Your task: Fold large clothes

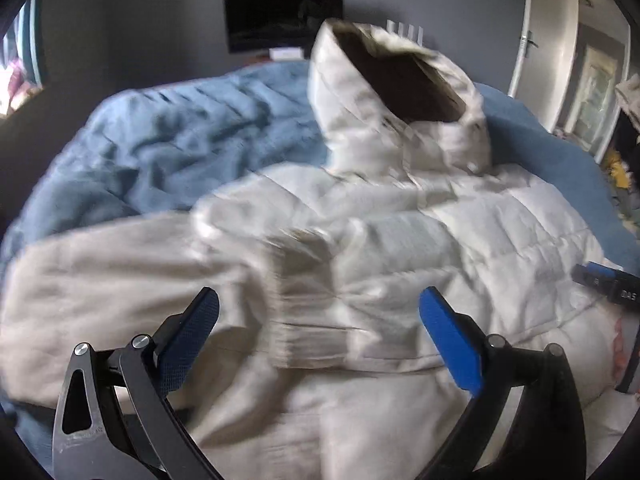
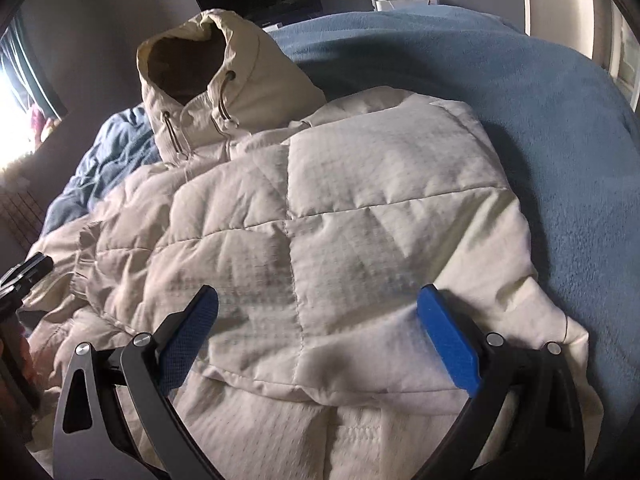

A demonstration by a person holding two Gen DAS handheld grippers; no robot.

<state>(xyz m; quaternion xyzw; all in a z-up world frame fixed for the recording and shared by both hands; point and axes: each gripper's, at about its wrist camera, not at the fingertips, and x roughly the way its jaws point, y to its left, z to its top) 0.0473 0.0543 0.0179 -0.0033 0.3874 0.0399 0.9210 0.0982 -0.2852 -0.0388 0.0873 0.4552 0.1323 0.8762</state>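
Observation:
A cream quilted puffer jacket [image 1: 500, 224] [image 2: 340, 208] lies spread on a blue blanket, its hood [image 1: 400, 92] [image 2: 200, 64] standing up at the far end with a dark lining. One sleeve [image 1: 100, 280] stretches to the left in the left wrist view, and its ribbed cuff [image 1: 304, 304] lies folded in over the body. My left gripper [image 1: 320, 300] hovers above that cuff, jaws wide open, nothing between them. My right gripper [image 2: 318, 300] hangs open over the quilted side panel, also holding nothing. The right gripper's tip [image 1: 608, 286] shows at the left wrist view's right edge.
The blue blanket [image 1: 192, 136] [image 2: 520, 100] covers the bed, rumpled on the left, smooth on the right. A dark screen [image 1: 284, 16] hangs on the grey wall behind. A white door [image 1: 540, 40] stands at the right, a bright window [image 2: 16, 92] at the left.

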